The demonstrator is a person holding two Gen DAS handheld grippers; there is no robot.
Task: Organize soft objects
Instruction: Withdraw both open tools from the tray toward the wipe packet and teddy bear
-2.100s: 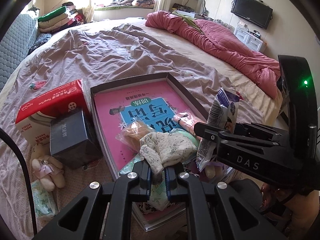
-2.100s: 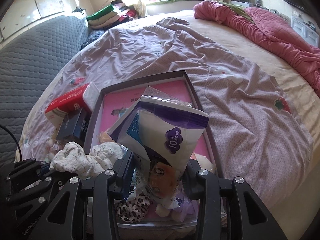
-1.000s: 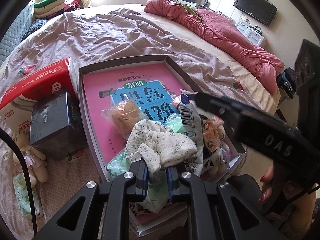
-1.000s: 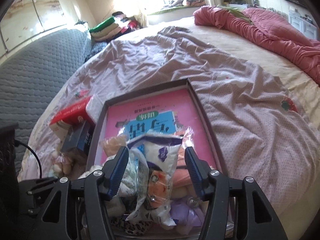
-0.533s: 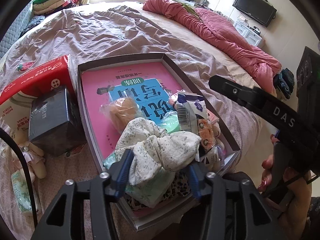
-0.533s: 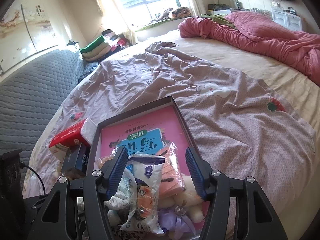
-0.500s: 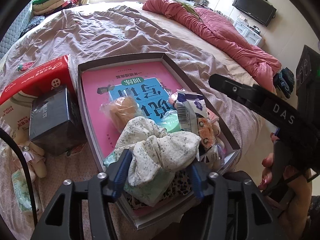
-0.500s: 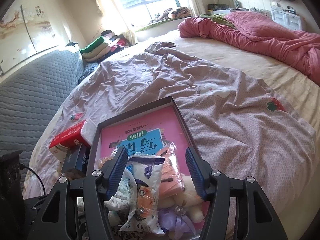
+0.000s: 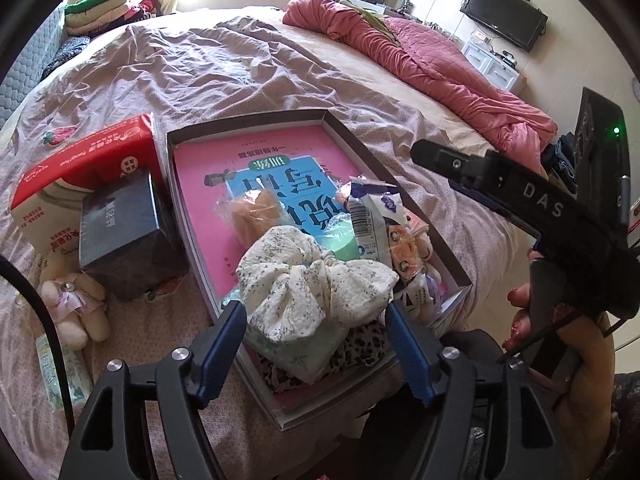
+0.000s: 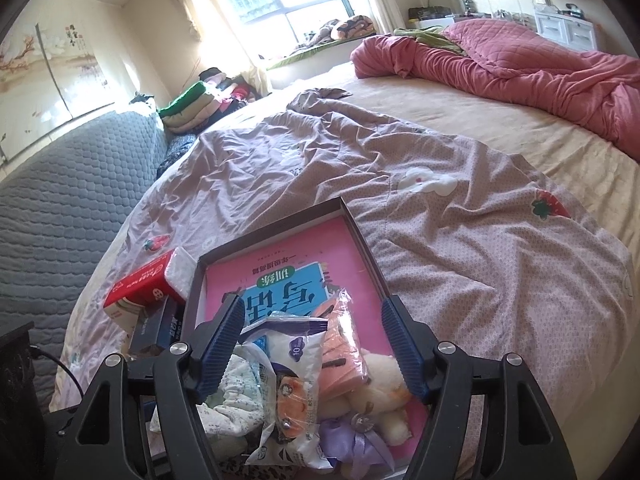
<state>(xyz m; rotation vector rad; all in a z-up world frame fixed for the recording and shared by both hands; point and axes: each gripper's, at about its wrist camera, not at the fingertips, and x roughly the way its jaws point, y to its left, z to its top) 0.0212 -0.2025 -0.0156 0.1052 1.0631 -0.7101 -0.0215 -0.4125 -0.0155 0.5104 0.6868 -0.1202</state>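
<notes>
Two tools hang over the near end of a shallow cardboard box (image 9: 460, 276) that lies on the bed (image 9: 248, 80). The left tool (image 9: 314, 344) has its jaws spread and widening; the white floral scrunchie (image 9: 312, 284) lies between them on top of the pile, with neither pad pressing on it. The right tool (image 10: 312, 346) is likewise spread and widening, and the purple-and-white tissue packet (image 10: 292, 364) lies below the gap between its fingers, touched by neither. A hand (image 9: 560, 344) grips that tool's handle, seen from the left wrist view.

Around the scrunchie the box holds a leopard-print cloth (image 9: 360, 348), a pale green cloth (image 9: 304, 348), an orange packet (image 10: 344, 352) and a cream plush toy with a lilac bow (image 10: 380, 384). A wrapped bun (image 9: 252, 216) lies further in, on a pink book (image 9: 208, 208) that covers the box floor.

Just left of the box, on the lilac sheet (image 9: 160, 72), stand a dark blue box (image 9: 120, 240) and a red-and-white tissue carton (image 9: 80, 164), touching each other. A small plush bear (image 9: 76, 304) and a green wipes pack (image 9: 56, 368) lie nearer, beside them.

Far off, a rumpled pink quilt (image 9: 420, 56) lies across the bed, folded clothes (image 10: 192, 108) are stacked by the window, and a television (image 9: 504, 12) hangs on the wall.
</notes>
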